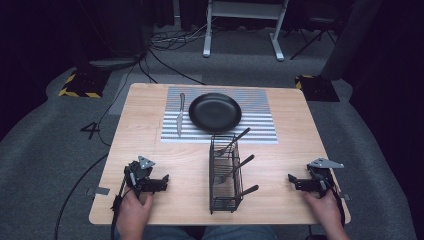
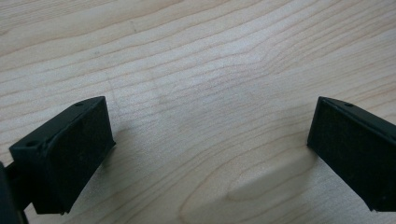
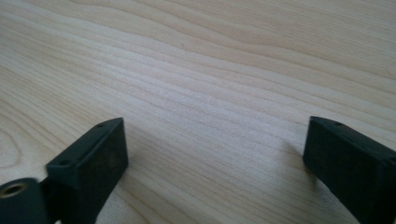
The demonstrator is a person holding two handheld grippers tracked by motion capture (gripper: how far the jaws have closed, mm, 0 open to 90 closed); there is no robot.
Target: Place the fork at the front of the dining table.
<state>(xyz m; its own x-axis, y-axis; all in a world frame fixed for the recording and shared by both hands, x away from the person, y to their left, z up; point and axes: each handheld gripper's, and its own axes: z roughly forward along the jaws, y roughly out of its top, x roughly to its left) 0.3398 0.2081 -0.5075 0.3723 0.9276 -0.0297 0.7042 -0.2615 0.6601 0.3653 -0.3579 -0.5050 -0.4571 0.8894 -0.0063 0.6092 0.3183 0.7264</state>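
Pale wooden table: we rest left gripper and right gripper, both released, flanking black wire cutlery basket.

free: bare table flanking wire caddy | obstacle: caddy with utensils, mid-table | beyond: plate, knife

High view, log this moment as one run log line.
left gripper: open, on table | right gripper: open, on table | wire basket: holds utensils | knife: beside plate
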